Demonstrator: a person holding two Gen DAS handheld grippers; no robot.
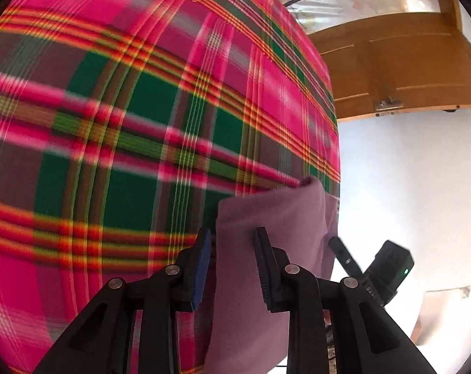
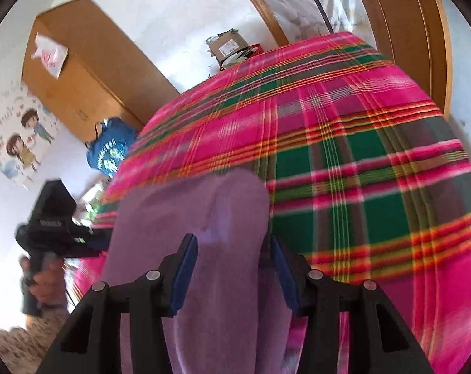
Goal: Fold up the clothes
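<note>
A purple garment (image 1: pixel 266 249) is held up between both hand-held grippers above a surface covered by a pink, green and red plaid cloth (image 1: pixel 126 109); whether that surface is a bed or a tabletop cannot be told.

Left hand-held gripper (image 1: pixel 234 268): jaws partly open, blue pads on either side of the garment. The fabric runs between the fingers and a flat fold stands up past the fingertips. The right-side pad (image 1: pixel 263 268) lies against the fabric; contact at the other pad cannot be confirmed, so a firm grip is not established from this view.

Right hand-held gripper (image 2: pixel 232 268): jaws set wide, with a thick, rounded bundle of the same garment (image 2: pixel 204 218) filling the gap between the blue pads (image 2: pixel 184 268). Fabric hangs down below the fingers and bulges beyond the tips. The pads appear to bear on the bundle on both sides.

In the right wrist view, the other gripper's black body (image 2: pixel 54 218) is seen at the left, gripped by a hand (image 2: pixel 45 283). A wooden cabinet (image 2: pixel 89 71) stands at the far left, with a blue bag (image 2: pixel 110 149) hanging below it and a cartoon wall sticker (image 2: pixel 23 143) on the white wall. A wooden door (image 1: pixel 400 62) is seen at the far right in the left wrist view. Motion blur is noted across the plaid cloth.
</note>
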